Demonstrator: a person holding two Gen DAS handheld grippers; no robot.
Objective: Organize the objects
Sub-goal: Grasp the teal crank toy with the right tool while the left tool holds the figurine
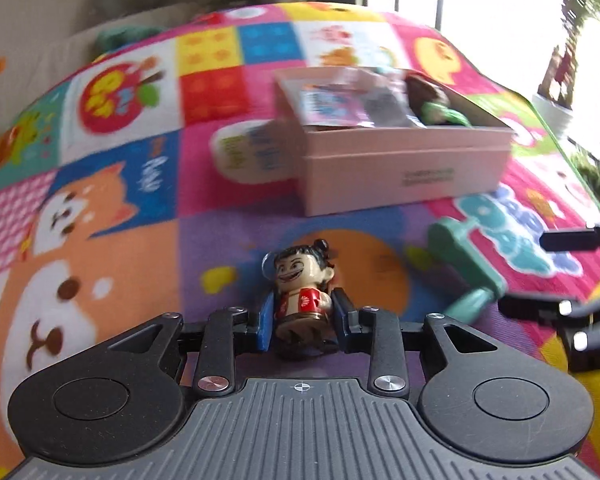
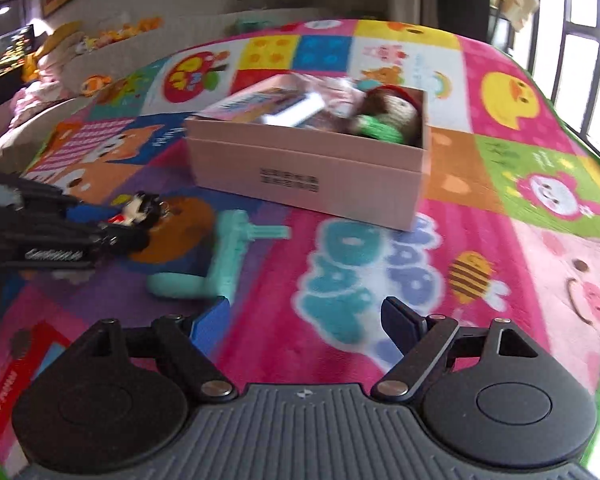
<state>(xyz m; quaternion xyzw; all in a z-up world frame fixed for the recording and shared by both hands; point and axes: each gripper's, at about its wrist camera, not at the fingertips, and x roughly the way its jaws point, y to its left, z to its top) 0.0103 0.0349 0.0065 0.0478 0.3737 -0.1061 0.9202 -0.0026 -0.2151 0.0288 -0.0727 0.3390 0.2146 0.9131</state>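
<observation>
Patchwork cartoon play mat (image 2: 500, 152), pink box (image 2: 312, 176), bright window (image 2: 580, 52)

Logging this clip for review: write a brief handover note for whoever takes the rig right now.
Left gripper: shut on the small figurine, low over the play mat.
Right gripper: open, holding nothing, over the mat.
Pink box: open on the mat, already holding a plush toy and packets.
Left: figurine into the box; teal crank-shaped toy lies loose on the mat between the grippers; a white oval item sits beside the box.
</observation>
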